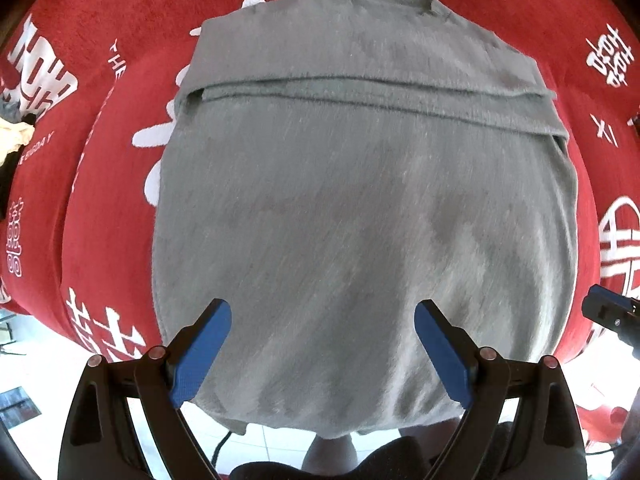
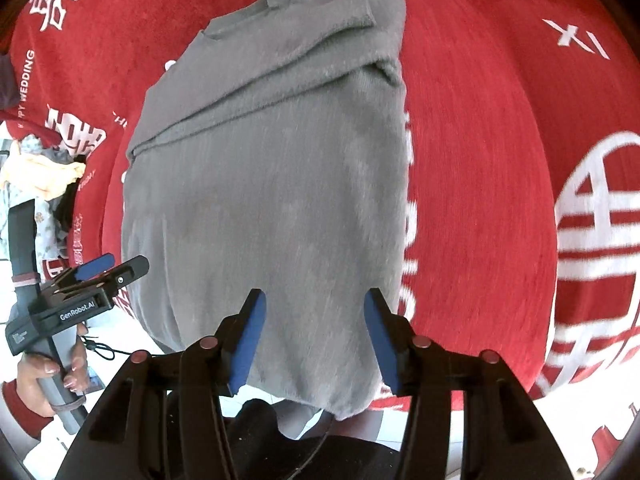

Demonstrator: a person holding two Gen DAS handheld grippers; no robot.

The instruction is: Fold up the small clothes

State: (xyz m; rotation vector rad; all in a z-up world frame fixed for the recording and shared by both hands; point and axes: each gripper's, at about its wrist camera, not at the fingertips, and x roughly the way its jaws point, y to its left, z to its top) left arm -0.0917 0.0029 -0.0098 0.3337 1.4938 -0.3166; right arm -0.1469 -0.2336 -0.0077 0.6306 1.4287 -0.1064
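Note:
A grey knit sweater (image 1: pixel 360 208) lies flat on the red cloth, neckline at the far end and both sleeves folded across its chest. Its hem hangs over the near table edge. My left gripper (image 1: pixel 323 312) is open and empty above the hem end. My right gripper (image 2: pixel 314 300) is open and empty above the sweater's (image 2: pixel 264 200) near right part. The right gripper's tip also shows at the right edge of the left wrist view (image 1: pixel 608 312). The left gripper, held in a hand, also shows in the right wrist view (image 2: pixel 108 266).
A red tablecloth (image 2: pixel 480 140) with white characters covers the table. A pile of other clothes (image 2: pixel 44 176) lies at the left edge, also in the left wrist view (image 1: pixel 14 136). White floor tiles (image 1: pixel 24 360) show beyond the near edge.

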